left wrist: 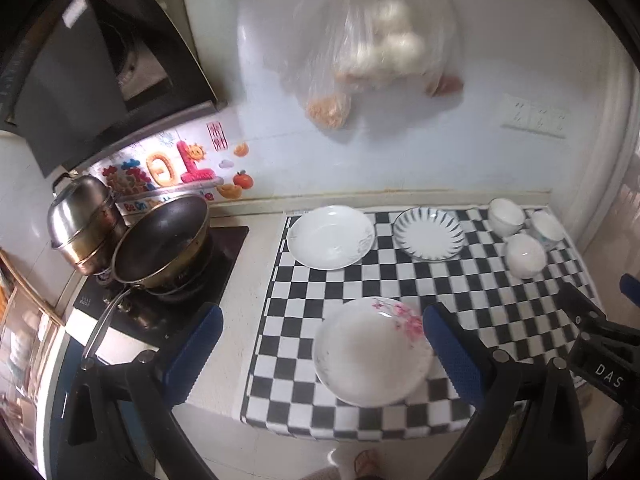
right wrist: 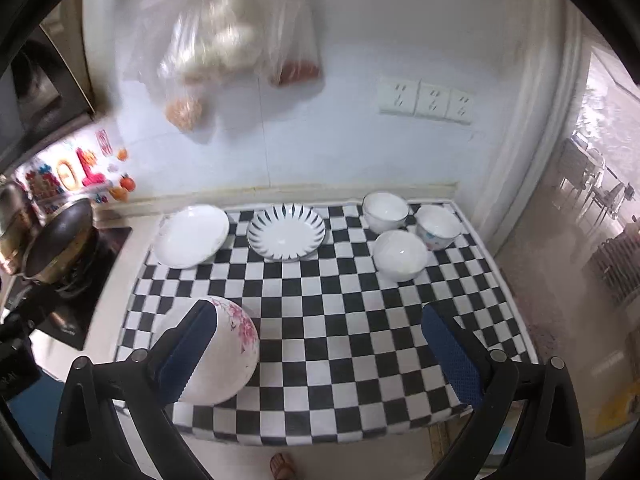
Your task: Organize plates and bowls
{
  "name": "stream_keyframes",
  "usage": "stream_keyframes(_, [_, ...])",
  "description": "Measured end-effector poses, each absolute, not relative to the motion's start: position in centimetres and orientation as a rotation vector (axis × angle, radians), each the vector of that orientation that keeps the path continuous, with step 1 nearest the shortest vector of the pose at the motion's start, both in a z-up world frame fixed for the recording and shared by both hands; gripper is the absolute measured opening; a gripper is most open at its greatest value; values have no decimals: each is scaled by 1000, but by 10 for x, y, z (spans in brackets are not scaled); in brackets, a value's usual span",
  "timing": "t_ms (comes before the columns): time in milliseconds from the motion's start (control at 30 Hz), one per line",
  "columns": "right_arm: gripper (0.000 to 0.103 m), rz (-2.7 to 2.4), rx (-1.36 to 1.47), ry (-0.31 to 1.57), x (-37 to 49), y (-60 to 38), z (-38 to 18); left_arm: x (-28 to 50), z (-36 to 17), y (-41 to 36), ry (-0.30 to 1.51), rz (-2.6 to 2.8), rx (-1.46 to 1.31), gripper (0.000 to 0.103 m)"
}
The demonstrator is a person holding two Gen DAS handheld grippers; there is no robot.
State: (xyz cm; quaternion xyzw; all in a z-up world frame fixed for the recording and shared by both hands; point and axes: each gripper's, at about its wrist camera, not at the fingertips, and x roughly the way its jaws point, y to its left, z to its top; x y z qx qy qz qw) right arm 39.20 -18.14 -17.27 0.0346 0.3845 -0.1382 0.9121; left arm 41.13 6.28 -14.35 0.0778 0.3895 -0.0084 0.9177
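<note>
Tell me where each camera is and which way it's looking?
Left wrist: on the left gripper, looking forward and down at the checkered mat and the stove; its blue fingers show.
Right wrist: on the right gripper, further right, facing the same mat; its fingers show, spread wide.
Both see the pink-flower plate, white plate, striped plate, three bowls and hanging bags.

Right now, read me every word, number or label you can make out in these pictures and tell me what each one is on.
"DAS": white letters on the right gripper, cut off at the frame edge.
"10": large figure among the wall stickers.
"Be On Th...": sticker strip below, partly hidden by the wok.
Red sticker: too blurred to read.
</note>
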Motion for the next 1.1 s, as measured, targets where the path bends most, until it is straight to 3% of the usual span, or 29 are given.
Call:
stream_keyframes(300, [103, -225, 60, 985, 487, -191, -282, 502, -251, 83, 1006, -27, 188, 102])
stream_keyframes(533, [103, -113, 116, 1165, 538, -198, -367, 542, -345, 93, 1227, -65, 152, 84])
stream_keyframes(833, [101, 33, 194, 1343, 572, -184, -437, 563, -399, 108, 1398, -73, 68, 79])
stream_keyframes(967, [94, 82, 203, 1406, 579, -174, -454, 568, -414, 112, 1446, -89, 30, 77])
stream_keyframes(1033, [91, 103, 196, 1432, 580, -168, -461, 569, -420, 113, 1471, -104, 5, 66])
stream_keyframes(1100, [85, 130, 197, 1454, 581, -163, -468, 570, -426, 115, 1491, -106, -9, 62])
